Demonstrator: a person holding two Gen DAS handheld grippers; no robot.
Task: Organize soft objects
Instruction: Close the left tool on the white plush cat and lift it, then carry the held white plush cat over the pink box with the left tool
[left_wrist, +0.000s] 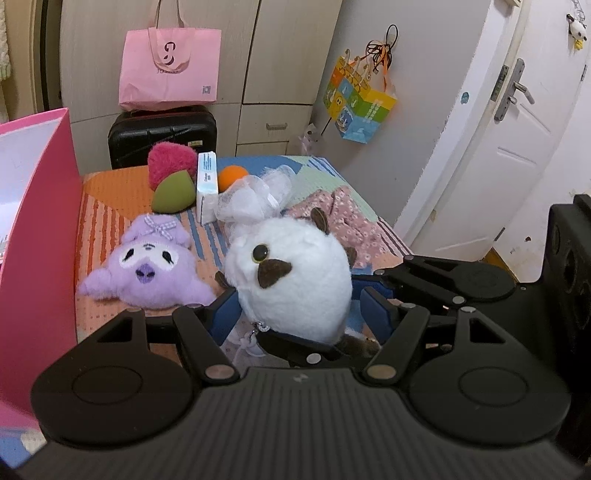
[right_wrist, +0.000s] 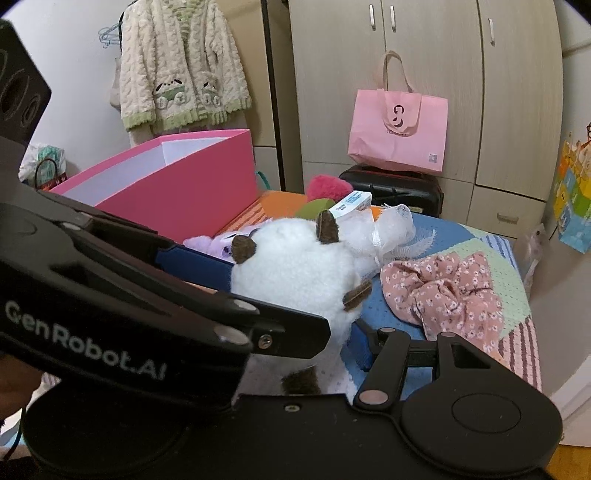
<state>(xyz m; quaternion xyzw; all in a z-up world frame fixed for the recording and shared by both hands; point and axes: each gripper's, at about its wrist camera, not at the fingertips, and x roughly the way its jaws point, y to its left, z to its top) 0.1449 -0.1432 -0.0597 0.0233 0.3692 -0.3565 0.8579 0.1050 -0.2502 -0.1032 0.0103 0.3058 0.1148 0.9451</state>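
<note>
A white plush animal (left_wrist: 291, 277) with brown ears sits between the blue pads of my left gripper (left_wrist: 295, 310), which is shut on it just above the patterned bed cover (left_wrist: 110, 206). The same plush (right_wrist: 295, 273) fills the right wrist view, with the left gripper's body across the left side. My right gripper (right_wrist: 347, 332) lies close behind the plush; only its right finger (right_wrist: 360, 347) shows, so its state is unclear. A purple plush (left_wrist: 144, 269), green sponge (left_wrist: 173, 194), pink fluffy ball (left_wrist: 171, 162), orange ball (left_wrist: 232, 176), white mesh puff (left_wrist: 255, 199) and floral cloth (right_wrist: 447, 291) lie on the bed.
An open pink box (right_wrist: 177, 184) stands at the bed's left side. A white carton (left_wrist: 207, 184) stands among the soft things. A black suitcase (left_wrist: 162, 134) with a pink bag (left_wrist: 170, 70) stands behind the bed. A door (left_wrist: 498, 129) is on the right.
</note>
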